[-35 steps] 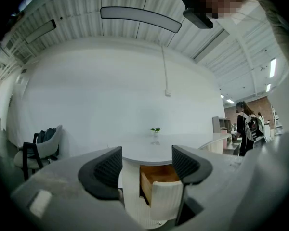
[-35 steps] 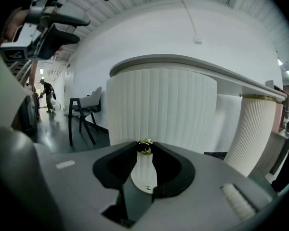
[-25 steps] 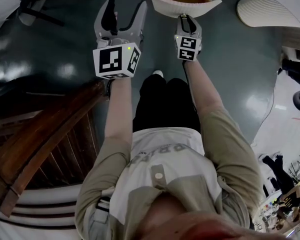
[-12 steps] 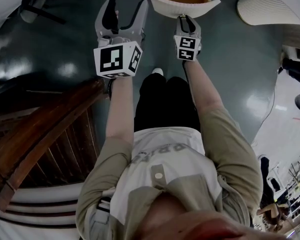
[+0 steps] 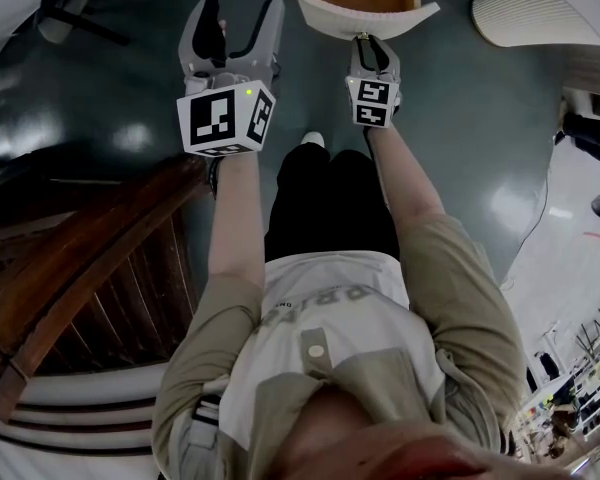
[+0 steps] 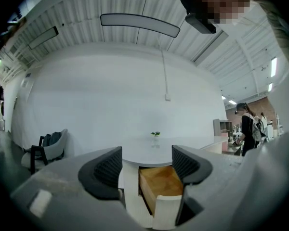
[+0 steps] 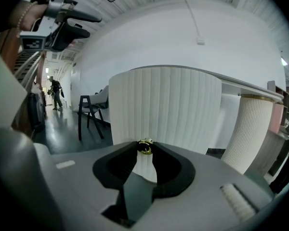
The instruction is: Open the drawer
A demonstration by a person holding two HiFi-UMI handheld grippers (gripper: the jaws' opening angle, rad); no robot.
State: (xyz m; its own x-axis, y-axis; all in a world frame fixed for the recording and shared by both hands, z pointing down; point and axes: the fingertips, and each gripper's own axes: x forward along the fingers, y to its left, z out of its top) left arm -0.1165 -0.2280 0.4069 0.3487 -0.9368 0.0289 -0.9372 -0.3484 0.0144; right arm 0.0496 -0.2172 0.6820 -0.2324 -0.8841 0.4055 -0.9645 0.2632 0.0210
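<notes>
**Desk:** Where does the drawer (image 5: pixel 368 16) stand?

**Photographer:** At the top of the head view. It is drawn out from under the round white surface (image 6: pixel 154 154), its ribbed white front turned toward the person and its bare wooden inside open to the camera.

**Desk:** And the right tongs (image 7: pixel 145 148)?

**Photographer:** Clamped on the small brass knob (image 7: pixel 145 145) in the middle of that ribbed front. The two dark tips close around it, and the tool tilts a little downward at the end of an outstretched arm.

**Desk:** The left tongs (image 6: pixel 146 163)?

**Photographer:** Spread wide, gripping nothing. They hang level in the air just left of the drawer and apart from it. Between their ridged pads, the drawer and the surface show farther off.

**Desk:** Anything around them?

**Photographer:** A dark, glossy floor (image 5: pixel 460 118) lies under both arms. A wooden stair rail (image 5: pixel 90 268) crosses the lower left of the head view. In the left gripper view a chair (image 6: pixel 47 146) sits by the white wall, a small plant (image 6: pixel 155 134) stands on the surface, and a bystander (image 6: pixel 245 126) stands at the far right.
</notes>
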